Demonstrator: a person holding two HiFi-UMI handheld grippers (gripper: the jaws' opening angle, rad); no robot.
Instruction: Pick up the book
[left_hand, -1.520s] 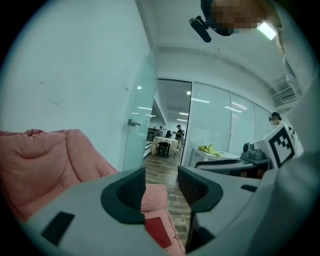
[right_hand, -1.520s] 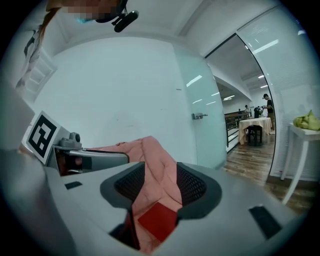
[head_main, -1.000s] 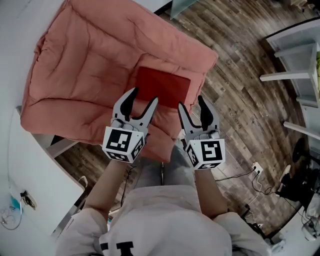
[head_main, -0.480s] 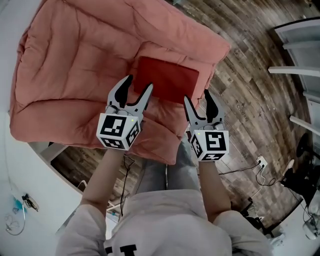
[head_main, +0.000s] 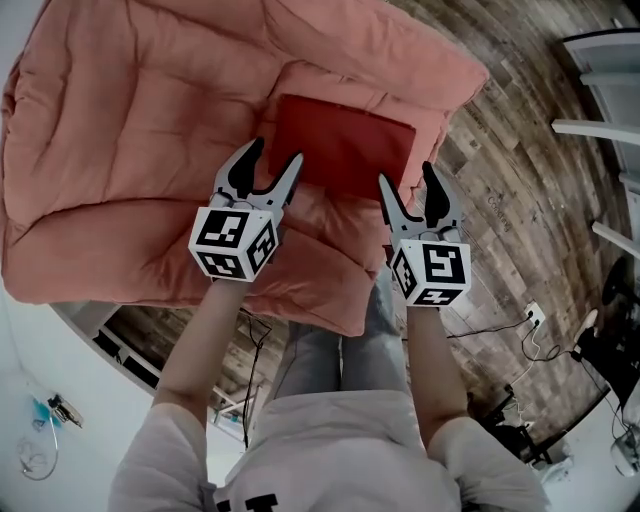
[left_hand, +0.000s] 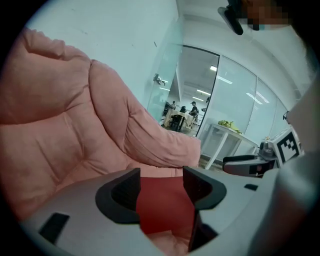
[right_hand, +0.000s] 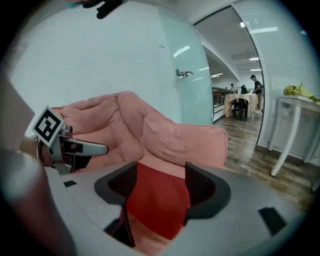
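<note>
Left gripper (left_hand: 161, 176): we see fingers (left_hand: 200, 187) wide apart, clamping nothing. Red book (left_hand: 162, 212) shows in gap ahead of them, pads not pressing it. Right gripper (right_hand: 159, 172): jaws just been opening, now wide, holding nothing; same book fills gap between them, ungripped. In head view we see each gripper straddling one near corner of book, left and right; contact we cannot tell. Book lies flat on seat of pink armchair (head_main: 130, 130). Wooden floor (head_main: 510, 200) beyond.

Red book (left_hand: 162, 212) beyond wide-parted gripper (left_hand: 161, 174)
</note>
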